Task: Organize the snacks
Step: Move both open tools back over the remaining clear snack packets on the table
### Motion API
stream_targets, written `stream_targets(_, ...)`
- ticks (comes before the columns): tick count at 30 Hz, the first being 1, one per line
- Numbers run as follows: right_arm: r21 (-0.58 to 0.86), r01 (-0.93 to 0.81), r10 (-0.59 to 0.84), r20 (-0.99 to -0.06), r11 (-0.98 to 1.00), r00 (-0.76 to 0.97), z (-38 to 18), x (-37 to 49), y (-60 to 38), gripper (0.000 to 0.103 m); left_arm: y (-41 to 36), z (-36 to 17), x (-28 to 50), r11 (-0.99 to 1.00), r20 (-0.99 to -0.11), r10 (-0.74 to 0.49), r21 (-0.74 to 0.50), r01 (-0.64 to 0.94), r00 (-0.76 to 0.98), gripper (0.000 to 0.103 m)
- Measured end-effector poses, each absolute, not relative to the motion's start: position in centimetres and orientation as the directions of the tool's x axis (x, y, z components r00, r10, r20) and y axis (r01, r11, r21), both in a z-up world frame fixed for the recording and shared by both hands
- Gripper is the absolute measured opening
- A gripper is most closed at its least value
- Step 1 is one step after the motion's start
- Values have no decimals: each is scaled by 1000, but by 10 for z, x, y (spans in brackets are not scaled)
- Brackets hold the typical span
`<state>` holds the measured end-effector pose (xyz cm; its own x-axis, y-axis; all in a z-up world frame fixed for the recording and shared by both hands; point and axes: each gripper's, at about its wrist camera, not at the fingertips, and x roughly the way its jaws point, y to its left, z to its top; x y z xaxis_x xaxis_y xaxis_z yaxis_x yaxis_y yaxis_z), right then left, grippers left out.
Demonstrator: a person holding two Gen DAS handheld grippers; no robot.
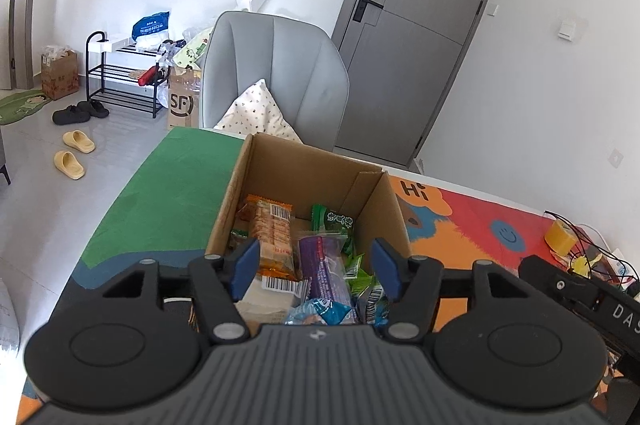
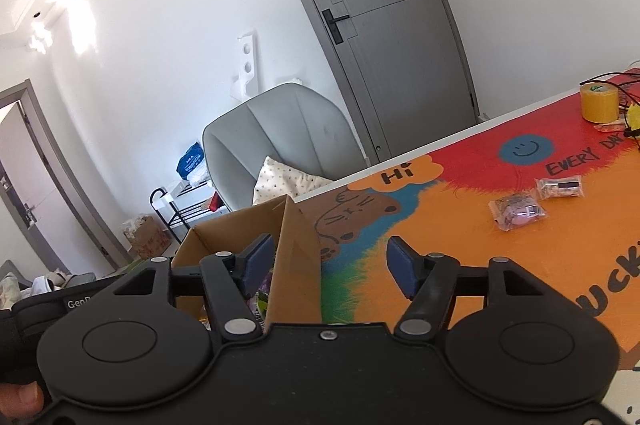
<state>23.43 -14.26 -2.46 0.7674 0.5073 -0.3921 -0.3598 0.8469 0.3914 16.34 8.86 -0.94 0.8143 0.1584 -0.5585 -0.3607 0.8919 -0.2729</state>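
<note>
An open cardboard box (image 1: 376, 201) stands on the colourful table mat and holds several snack packets: an orange one (image 1: 274, 237), a purple one (image 1: 322, 261), green ones (image 1: 336, 221) and a blue one (image 1: 320, 311). My left gripper (image 1: 316, 271) is open and empty, just above the box's near side. My right gripper (image 2: 330, 269) is open and empty, straddling the box's right wall (image 2: 298, 257). Two clear snack packets, one (image 2: 518, 211) and another (image 2: 560, 187), lie on the mat to the right.
A yellow tape roll (image 2: 599, 102) and tangled wires (image 2: 632, 117) sit at the table's far right. A grey armchair (image 1: 276, 73) with a cushion stands behind the table, before a grey door (image 1: 416, 25). A shoe rack (image 1: 124, 77) and slippers are on the floor at left.
</note>
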Motion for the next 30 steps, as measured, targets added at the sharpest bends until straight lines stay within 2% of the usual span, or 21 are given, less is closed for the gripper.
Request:
stream_targets(4, 404, -321, 480, -398, 857, 781, -30, 237, -162, 66, 77, -7, 167, 898, -561, 155, -263, -353, 813, 63)
stream_targets(8, 405, -277, 445, -413, 871, 795, -37, 242, -184, 69, 60, -5, 172, 909, -556, 142, -255, -330, 819, 75)
stream_targets(15, 401, -201, 379, -435, 894, 817, -45, 249, -223, 81, 18, -9, 192, 926, -566, 104, -246, -288, 818, 84)
stream_targets(30, 408, -100, 301, -465, 907, 833, -58, 279, -283, 83, -55, -20, 249, 951, -592, 32, -229, -206, 805, 85)
